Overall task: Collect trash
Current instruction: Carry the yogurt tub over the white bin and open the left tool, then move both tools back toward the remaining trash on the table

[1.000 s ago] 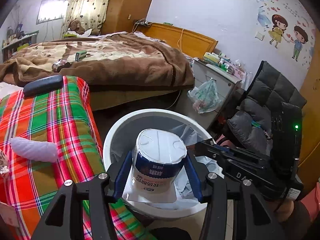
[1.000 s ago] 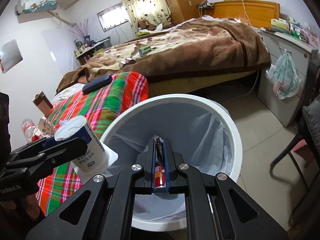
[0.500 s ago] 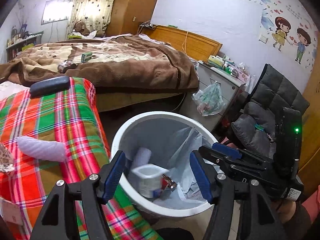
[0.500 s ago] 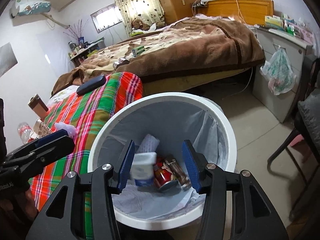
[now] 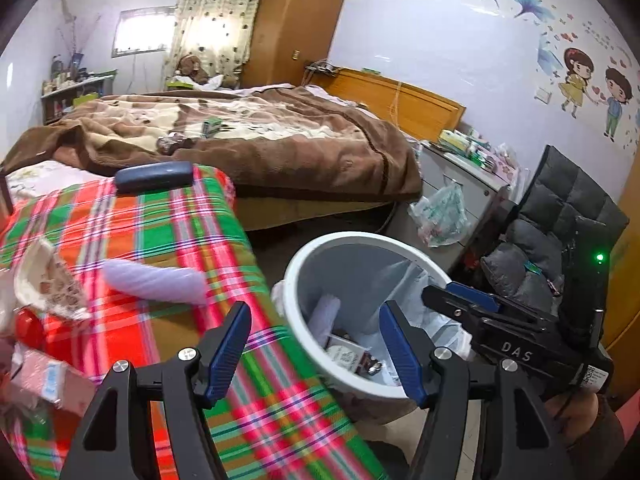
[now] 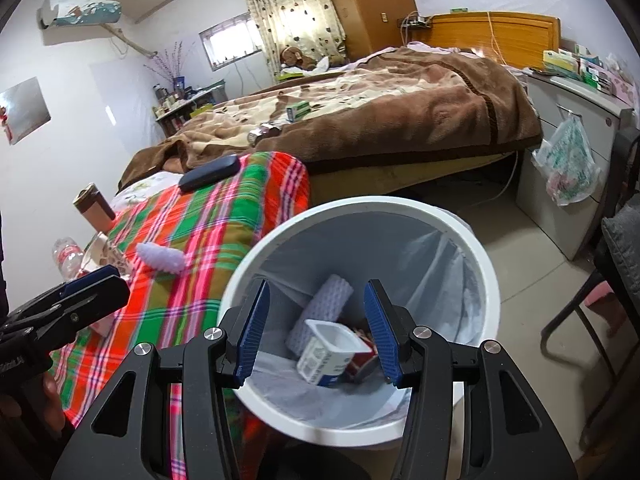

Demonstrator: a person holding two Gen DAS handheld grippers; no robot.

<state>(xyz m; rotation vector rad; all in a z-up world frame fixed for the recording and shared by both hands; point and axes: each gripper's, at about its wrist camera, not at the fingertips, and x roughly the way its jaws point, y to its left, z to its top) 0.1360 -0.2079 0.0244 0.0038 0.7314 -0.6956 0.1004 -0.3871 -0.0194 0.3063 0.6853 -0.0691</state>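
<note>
A white trash bin (image 6: 476, 248) with a grey liner stands on the floor beside a plaid-covered table (image 6: 208, 220). Inside lie a white-and-blue yogurt cup (image 6: 332, 350), a purple foam roll (image 6: 324, 304) and a red can (image 6: 362, 364). My right gripper (image 6: 316, 330) is open and empty over the bin. My left gripper (image 5: 316, 348) is open and empty over the table's edge next to the bin (image 5: 304, 272). A purple foam piece (image 5: 154, 282), a crumpled wrapper (image 5: 48, 284) and a pink box (image 5: 48, 380) lie on the table (image 5: 180, 224).
A plastic bottle (image 6: 66, 258) and a brown box (image 6: 94, 206) stand at the table's far left. A black case (image 5: 154, 174) lies at its back. A bed (image 5: 240, 144), a grey cabinet with a hanging bag (image 6: 570, 164) and a dark chair (image 5: 560, 232) surround the bin.
My left gripper opened and dropped the yogurt cup into the bin, then swung left toward the table. My right gripper opened and let its red can fall into the bin.
</note>
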